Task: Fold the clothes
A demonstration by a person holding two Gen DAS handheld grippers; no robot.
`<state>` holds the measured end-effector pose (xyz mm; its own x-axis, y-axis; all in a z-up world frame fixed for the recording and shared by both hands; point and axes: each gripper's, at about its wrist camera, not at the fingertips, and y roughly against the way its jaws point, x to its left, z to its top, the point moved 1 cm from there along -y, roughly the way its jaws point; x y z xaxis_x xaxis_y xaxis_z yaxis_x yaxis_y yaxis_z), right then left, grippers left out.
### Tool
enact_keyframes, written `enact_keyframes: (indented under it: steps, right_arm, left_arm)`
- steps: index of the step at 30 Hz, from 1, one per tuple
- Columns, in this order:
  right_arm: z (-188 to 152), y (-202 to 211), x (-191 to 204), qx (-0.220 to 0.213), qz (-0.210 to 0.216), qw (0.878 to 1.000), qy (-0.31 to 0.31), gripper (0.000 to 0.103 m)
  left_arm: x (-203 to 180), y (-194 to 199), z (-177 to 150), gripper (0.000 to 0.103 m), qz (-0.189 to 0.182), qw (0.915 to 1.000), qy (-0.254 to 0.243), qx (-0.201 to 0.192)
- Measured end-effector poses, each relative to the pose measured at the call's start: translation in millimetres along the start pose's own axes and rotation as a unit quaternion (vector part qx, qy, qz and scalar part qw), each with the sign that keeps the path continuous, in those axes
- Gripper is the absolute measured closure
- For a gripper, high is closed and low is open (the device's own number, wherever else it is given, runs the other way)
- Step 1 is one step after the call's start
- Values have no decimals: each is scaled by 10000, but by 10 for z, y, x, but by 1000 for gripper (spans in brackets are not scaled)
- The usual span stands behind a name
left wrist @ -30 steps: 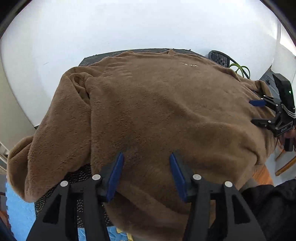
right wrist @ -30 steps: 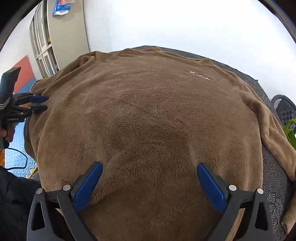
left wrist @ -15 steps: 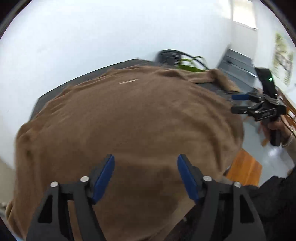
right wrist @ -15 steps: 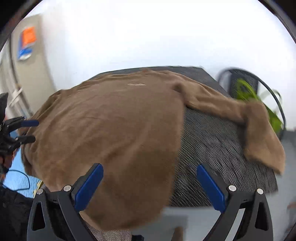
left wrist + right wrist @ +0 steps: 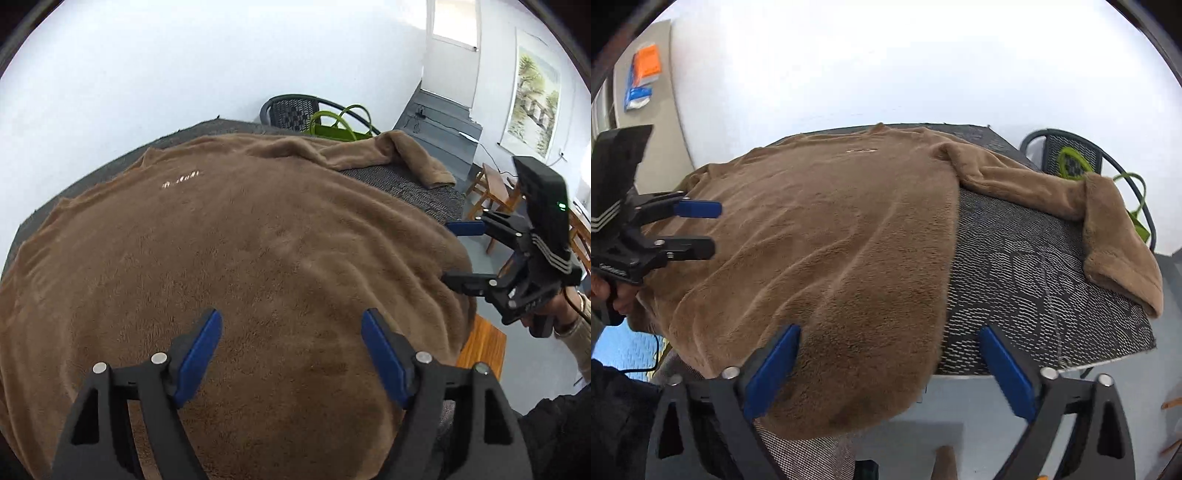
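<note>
A brown fleece sweater (image 5: 240,240) lies spread flat on a dark woven table (image 5: 1034,277), its hem hanging over the near edge. One sleeve (image 5: 1108,221) stretches out to the right across the table, its cuff at the table's right edge. My left gripper (image 5: 291,321) hovers open over the lower body of the sweater, nothing between its pads. My right gripper (image 5: 890,336) stands wide above the sweater's lower right edge; its jaws are closing with nothing pinched. Each gripper shows in the other's view: the right gripper (image 5: 448,253) and the left gripper (image 5: 714,229).
A dark mesh chair (image 5: 1067,158) with a green bag stands behind the table's far right corner. Wooden furniture (image 5: 491,192) and a wooden stool (image 5: 484,343) are on the right. A cabinet (image 5: 646,92) and blue floor mat (image 5: 624,347) lie to the left.
Both views have swung to the right along the sweater. The left jaws have opened wider. The right gripper now faces the sweater's right edge, with bare table and the sleeve in sight.
</note>
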<state>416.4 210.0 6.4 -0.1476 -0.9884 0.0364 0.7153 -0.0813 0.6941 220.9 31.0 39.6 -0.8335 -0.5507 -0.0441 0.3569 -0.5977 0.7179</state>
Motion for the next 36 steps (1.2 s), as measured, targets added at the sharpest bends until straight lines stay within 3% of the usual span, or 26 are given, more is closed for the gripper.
enact_keyframes:
  steps: [4,6,8,12,15,22,24,25,26,27,29,32,36]
  right_arm:
    - [17,16,49,-26,210,9997,109,31]
    - [15,44,90,-26,379,9992,111,54]
    - [24,89,121,-39,438,9990,92,69]
    - [51,195,122,-132,40,9997,225,81]
    - [36,210,86,-18,-222,9993,304,81]
    - [-35,184,-13,-33,-92,9999,-23,80]
    - [-39,201,-76,-74,50,9998,-185,67]
    - [-29,224,-111,-92,68,9995,-281,58]
    - [-12,256,-140,-141,4,9993,-346,40]
    - [25,323,-151,-305,-61,9988,-382,35]
    - [100,458,-174,-634,-192,9968,-452,35]
    - [284,507,-57,-979,-64,9946,-351,35]
    - [420,234,243,-852,249,9960,111,35]
  left_arm:
    - [11,-99,-112,22,13,9998,29,206]
    - [-4,-121,-151,21,58,9997,-31,227]
    - [-8,-115,-166,20,80,9997,-71,210]
    - [43,-89,-208,19,25,9997,-3,242]
    - [55,-46,-268,17,38,9997,2,221]
    - [69,13,-338,16,61,9999,28,118]
    - [72,36,-296,16,48,9998,48,159]
    - [74,70,-266,16,46,9999,48,114]
    - [73,107,-232,16,57,10000,39,50]
    - [72,146,-188,16,70,10000,26,-25]
    - [70,195,-83,16,45,9999,32,-138]
    - [70,186,83,16,96,9998,50,-185]
    - [129,-57,155,15,494,9985,66,208]
